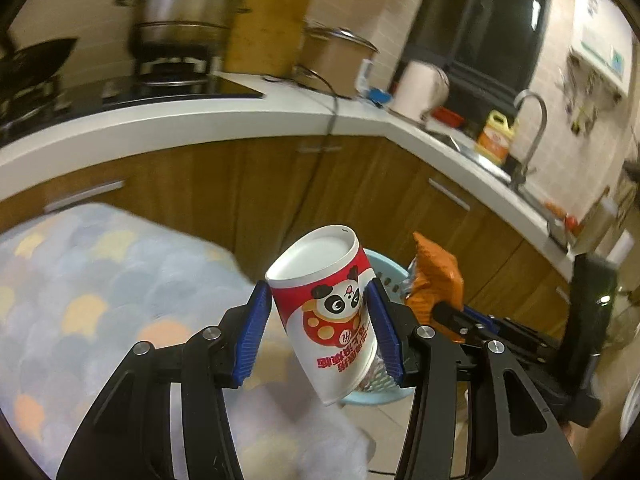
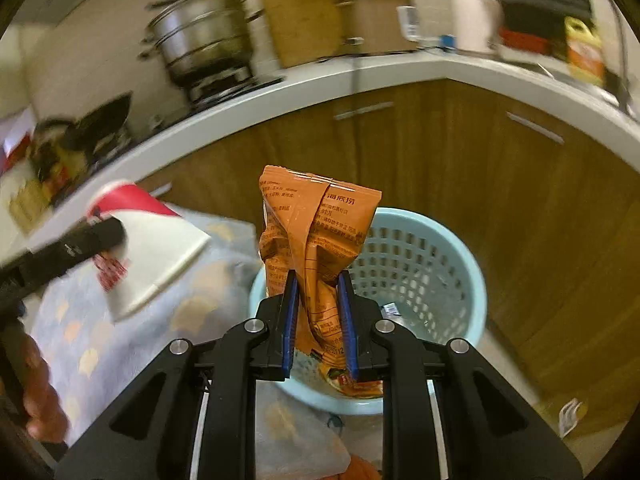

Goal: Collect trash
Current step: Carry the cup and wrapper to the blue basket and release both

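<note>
Above the pale blue basket [image 2: 420,264] on the kitchen floor, we carry one piece of trash in each gripper. Our left gripper [image 1: 318,332] stands about half open, its blue pads clamped on the flanks of a red-and-white paper cup [image 1: 328,312] with a panda print. The cup sits tilted, its closed white end up and away from us, its open end low — a side grip that suits a light, hollow wall. Our right gripper [image 2: 318,320] is nearly closed, pinching the lower part of a crumpled orange snack packet [image 2: 312,240]. The packet stands up out of the jaws, so its bulk stays clear of the fingers.

Seen from the right wrist, the packet is in line with the near rim of the basket, whose bottom already holds some scraps. The cup appears off to the left, over a patterned cloth [image 1: 100,300], not over the opening. We judge this to be the carry step, with release not yet done. The packet looks ready to drop once it is centred; the cup needs to come further across first. Wood cabinet doors [image 2: 460,152] stand behind the basket, so the approach is from our side.
</note>
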A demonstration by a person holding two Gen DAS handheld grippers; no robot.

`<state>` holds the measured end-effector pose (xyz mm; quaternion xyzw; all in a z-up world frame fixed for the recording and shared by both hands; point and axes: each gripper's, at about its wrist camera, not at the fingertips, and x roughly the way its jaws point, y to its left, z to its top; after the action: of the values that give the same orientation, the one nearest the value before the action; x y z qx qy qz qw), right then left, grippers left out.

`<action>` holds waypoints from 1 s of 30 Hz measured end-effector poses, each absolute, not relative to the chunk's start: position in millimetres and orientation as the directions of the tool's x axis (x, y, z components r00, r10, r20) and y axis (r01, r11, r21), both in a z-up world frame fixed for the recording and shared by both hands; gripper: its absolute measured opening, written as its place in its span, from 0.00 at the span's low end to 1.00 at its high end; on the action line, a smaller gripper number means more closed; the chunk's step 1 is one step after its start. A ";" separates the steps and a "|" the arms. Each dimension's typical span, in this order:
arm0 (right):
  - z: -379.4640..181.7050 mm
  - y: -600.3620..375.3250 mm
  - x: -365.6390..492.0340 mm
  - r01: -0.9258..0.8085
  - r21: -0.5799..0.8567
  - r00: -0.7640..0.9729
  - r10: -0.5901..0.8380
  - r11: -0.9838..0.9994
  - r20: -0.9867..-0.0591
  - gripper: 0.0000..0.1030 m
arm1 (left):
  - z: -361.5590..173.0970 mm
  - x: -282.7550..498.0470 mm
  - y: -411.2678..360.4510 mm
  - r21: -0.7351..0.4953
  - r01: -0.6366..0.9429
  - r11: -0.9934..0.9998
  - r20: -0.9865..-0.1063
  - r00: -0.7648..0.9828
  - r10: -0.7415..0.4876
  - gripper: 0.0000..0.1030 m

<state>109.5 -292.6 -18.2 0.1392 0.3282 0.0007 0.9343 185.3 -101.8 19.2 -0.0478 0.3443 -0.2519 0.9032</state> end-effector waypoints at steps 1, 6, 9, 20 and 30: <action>-20.5 -299.9 109.3 0.107 0.275 0.785 0.088 0.956 -0.613 0.16 | 14.7 190.2 -113.9 -0.255 0.428 0.867 -0.605 0.629 -0.488 0.46; -36.7 -324.4 116.3 0.179 0.248 0.747 0.033 0.952 -0.664 0.20 | -5.3 204.1 -149.6 -0.237 0.443 0.865 -0.641 0.598 -0.482 0.48; -45.0 -329.1 121.3 0.206 0.233 0.726 0.011 0.950 -0.687 0.27 | -17.2 208.4 -163.2 -0.211 0.454 0.866 -0.668 0.580 -0.467 0.48; -39.8 -318.5 113.4 0.218 0.161 0.747 -0.058 0.963 -0.662 0.51 | -12.7 193.6 -153.3 -0.198 0.478 0.856 -0.676 0.566 -0.472 0.61; 2.7 -264.0 82.9 0.128 0.092 0.809 -0.050 0.988 -0.585 0.51 | 17.6 142.8 -87.3 -0.205 0.416 0.886 -0.593 0.667 -0.451 0.67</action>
<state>82.9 -264.0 2.7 0.0635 0.3051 -0.0469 0.9490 142.8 -87.3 17.6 -0.0261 0.3314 -0.2376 0.9127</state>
